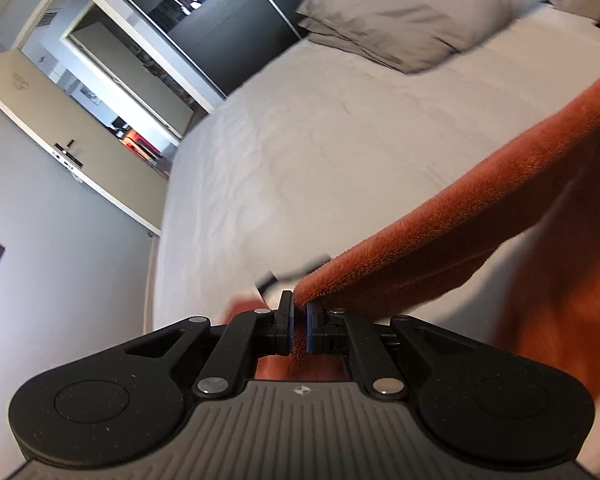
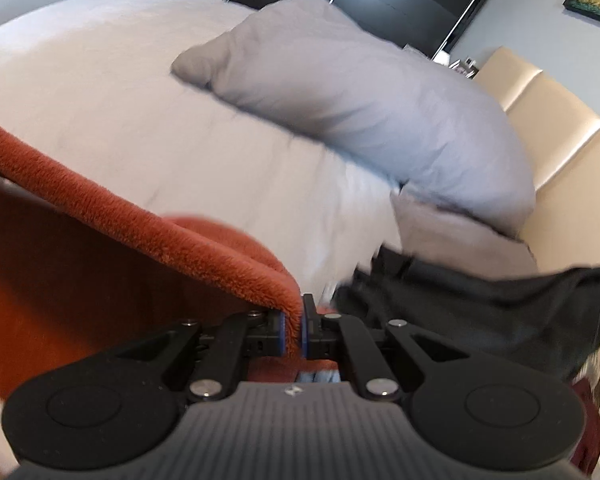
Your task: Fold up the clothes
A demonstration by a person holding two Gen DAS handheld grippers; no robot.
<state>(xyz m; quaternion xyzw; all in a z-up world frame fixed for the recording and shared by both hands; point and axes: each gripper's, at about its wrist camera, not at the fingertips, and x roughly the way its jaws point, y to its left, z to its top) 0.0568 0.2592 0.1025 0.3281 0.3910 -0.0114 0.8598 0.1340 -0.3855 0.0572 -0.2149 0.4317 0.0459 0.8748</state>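
Rust-orange fleece garment [image 1: 440, 216], stretched above the bed [image 1: 300, 140] from 6 toward 2 o'clock: left gripper [image 1: 299, 326] and right gripper [image 2: 294, 330] each clamped tight on one corner. Keep the top edge taut and level when laying it flat.

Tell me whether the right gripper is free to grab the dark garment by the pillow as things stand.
Probably not yet. The right gripper is shut on the orange fleece, as is the left gripper. The dark garment lies uncovered on the bed, so the way looks clear once the fleece is released.
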